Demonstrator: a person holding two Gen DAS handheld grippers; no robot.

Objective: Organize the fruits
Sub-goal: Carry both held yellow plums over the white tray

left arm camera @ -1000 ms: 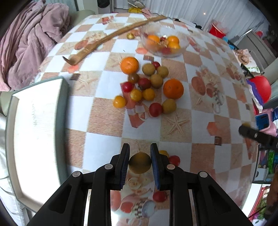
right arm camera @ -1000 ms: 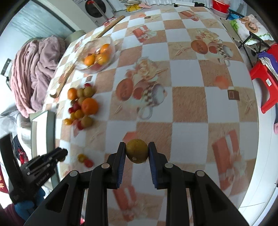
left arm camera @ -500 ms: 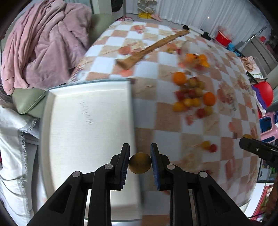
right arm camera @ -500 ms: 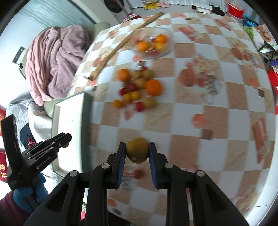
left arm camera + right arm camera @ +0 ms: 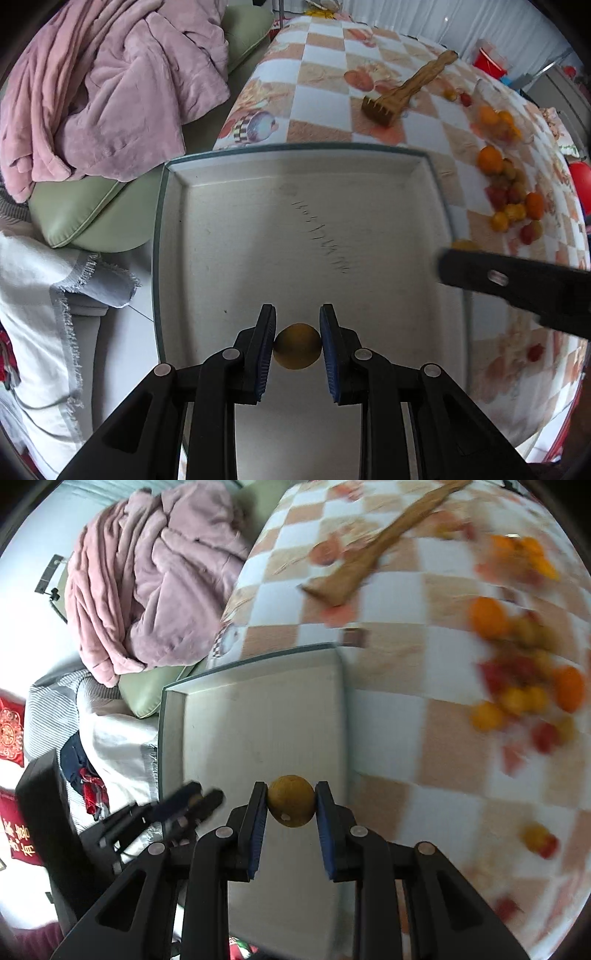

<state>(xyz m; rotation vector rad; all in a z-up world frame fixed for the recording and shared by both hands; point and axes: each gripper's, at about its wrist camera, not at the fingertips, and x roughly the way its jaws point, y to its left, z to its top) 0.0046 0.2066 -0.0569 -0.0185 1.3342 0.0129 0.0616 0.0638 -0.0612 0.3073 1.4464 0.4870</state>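
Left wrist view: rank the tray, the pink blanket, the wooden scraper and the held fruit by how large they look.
1. Tray and pink blanket: each fills a large area; too close to rank.
2. Wooden scraper.
3. Held fruit, enlarged by nearness to the camera, so its true size against the scraper is unsure.

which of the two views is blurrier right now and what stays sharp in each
The right wrist view is blurrier: the loose fruit pile and wooden utensil smear with motion, while the right gripper and its yellow-brown fruit stay crisp. The left wrist view is mostly sharp on the tray and left gripper; only the other gripper's finger and the far fruits blur.
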